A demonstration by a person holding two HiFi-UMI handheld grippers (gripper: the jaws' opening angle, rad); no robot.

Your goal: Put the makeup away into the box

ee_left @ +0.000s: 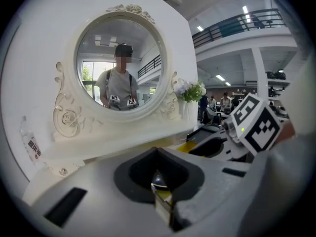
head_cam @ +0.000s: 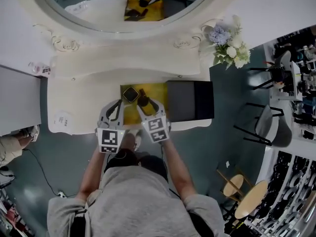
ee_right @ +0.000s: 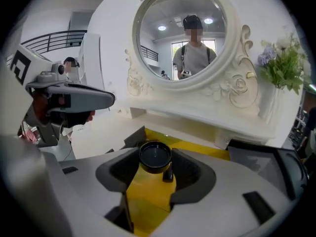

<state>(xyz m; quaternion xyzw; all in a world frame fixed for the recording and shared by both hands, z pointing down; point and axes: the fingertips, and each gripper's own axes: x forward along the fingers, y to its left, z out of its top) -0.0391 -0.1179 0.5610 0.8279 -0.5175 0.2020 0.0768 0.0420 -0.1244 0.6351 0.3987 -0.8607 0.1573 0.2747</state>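
Note:
An open yellow box lies on the white dressing table, its black lid flat beside it on the right. My left gripper is shut on a flat black compact and holds it over the box's left end; in the left gripper view the compact shows edge-on between the pads. My right gripper is shut on a round black jar above the middle of the box. In the right gripper view the jar sits between the grey pads, with the yellow box below.
A round mirror in an ornate white frame stands at the table's back. Flowers stand at its right end and a small clear bottle at its left. Chairs and stools stand on the floor to the right.

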